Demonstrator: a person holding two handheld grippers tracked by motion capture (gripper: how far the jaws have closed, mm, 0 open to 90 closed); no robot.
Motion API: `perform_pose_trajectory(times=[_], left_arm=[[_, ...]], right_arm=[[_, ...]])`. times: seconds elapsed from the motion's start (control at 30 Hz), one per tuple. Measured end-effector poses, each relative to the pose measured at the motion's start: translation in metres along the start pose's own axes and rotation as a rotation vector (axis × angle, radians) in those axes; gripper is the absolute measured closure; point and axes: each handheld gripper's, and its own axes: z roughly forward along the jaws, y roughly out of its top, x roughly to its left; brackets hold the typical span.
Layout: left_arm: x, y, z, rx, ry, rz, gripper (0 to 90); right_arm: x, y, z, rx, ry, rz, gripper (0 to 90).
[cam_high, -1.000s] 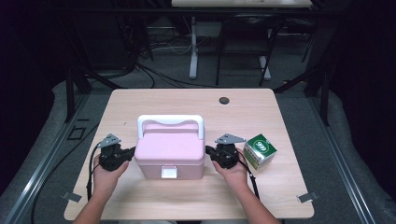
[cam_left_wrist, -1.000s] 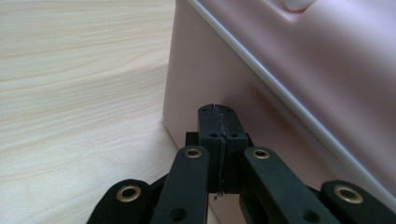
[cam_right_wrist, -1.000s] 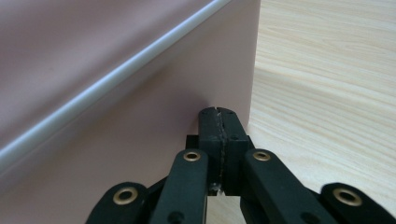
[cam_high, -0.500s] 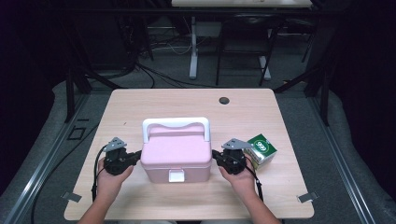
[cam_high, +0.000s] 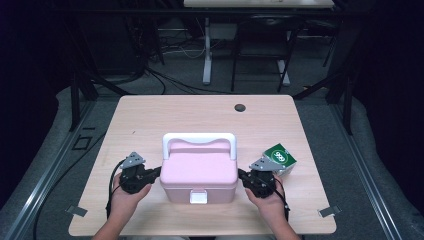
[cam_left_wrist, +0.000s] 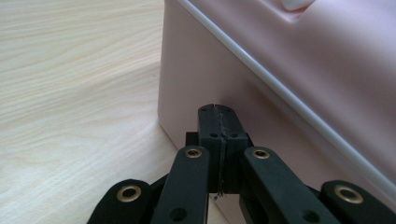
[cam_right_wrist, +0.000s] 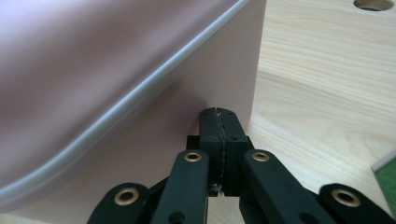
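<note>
pink box (cam_high: 200, 170) sits squeezed between both claws: left gripper (cam_high: 156, 172) on one side wall, right gripper (cam_high: 242, 176) on the other, each with jaws pressed together and holding nothing, tips just butted against the plastic. looks rigid, smooth, probably slippery, so pushing low on the walls works; lifting would go better by the white handle (cam_high: 199, 138)

A green and white carton (cam_high: 280, 159) is sitting at the near right of the wooden table (cam_high: 200, 115), whose round hole (cam_high: 240, 107) is lying far back.
</note>
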Motion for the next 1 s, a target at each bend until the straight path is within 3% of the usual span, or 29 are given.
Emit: perform_pose_trajectory(times=[0.27,0.43,0.53,0.6,0.7,0.9,1.0], left_arm=[[-0.013,-0.002,0.001,0.015,-0.016,0.016,90.0],[-0.013,-0.003,0.001,0.017,-0.029,0.02,90.0],[-0.009,-0.005,0.002,0.012,-0.057,0.013,90.0],[-0.008,-0.006,0.002,0.01,-0.066,0.006,89.5],[-0.007,-0.005,-0.001,0.01,-0.067,0.007,85.4],[-0.003,-0.001,-0.011,-0.036,-0.08,-0.033,72.1],[-0.001,0.004,-0.016,-0.041,-0.088,-0.033,67.3]], right_arm=[[-0.003,-0.009,-0.013,-0.011,-0.002,0.014,90.0],[-0.002,-0.013,-0.019,-0.008,0.006,0.017,90.0],[-0.002,-0.014,-0.019,-0.011,-0.008,0.016,90.0],[-0.006,-0.015,-0.018,-0.018,0.026,0.029,90.0],[-0.009,-0.016,-0.017,-0.025,0.042,0.028,85.4],[-0.01,-0.013,-0.022,-0.046,0.035,0.002,78.5],[-0.01,-0.009,-0.027,-0.062,0.027,-0.012,72.1]])
